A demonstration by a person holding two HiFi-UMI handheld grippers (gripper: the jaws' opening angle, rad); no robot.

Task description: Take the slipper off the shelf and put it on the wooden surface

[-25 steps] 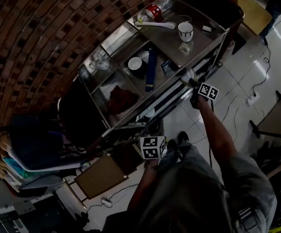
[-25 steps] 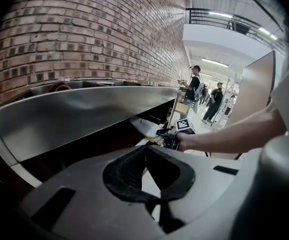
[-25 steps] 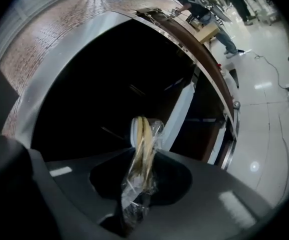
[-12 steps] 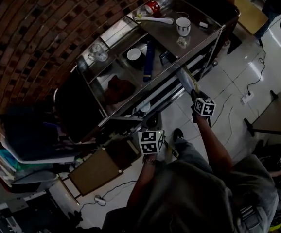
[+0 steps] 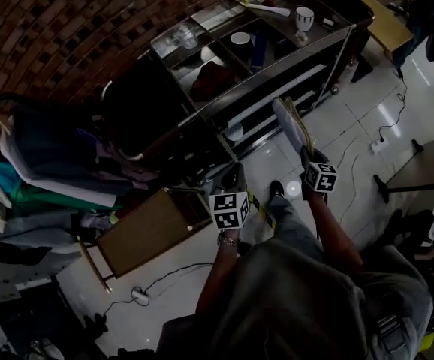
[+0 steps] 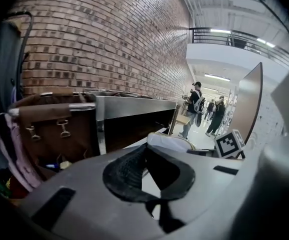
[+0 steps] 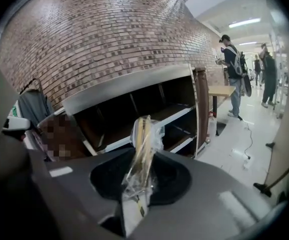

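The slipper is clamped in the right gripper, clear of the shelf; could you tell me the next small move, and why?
Probably swing the right gripper leftward toward the wooden surface: its jaws hold the wrapped slipper above the floor, while that surface lies to the left.

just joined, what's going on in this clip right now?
A person works with two handheld grippers. The right gripper is shut on a pale slipper wrapped in clear plastic and holds it over the tiled floor, clear of the metal shelf unit. The left gripper is open with nothing between its jaws. The brown wooden surface lies to the person's left; the slipper is not on it yet.
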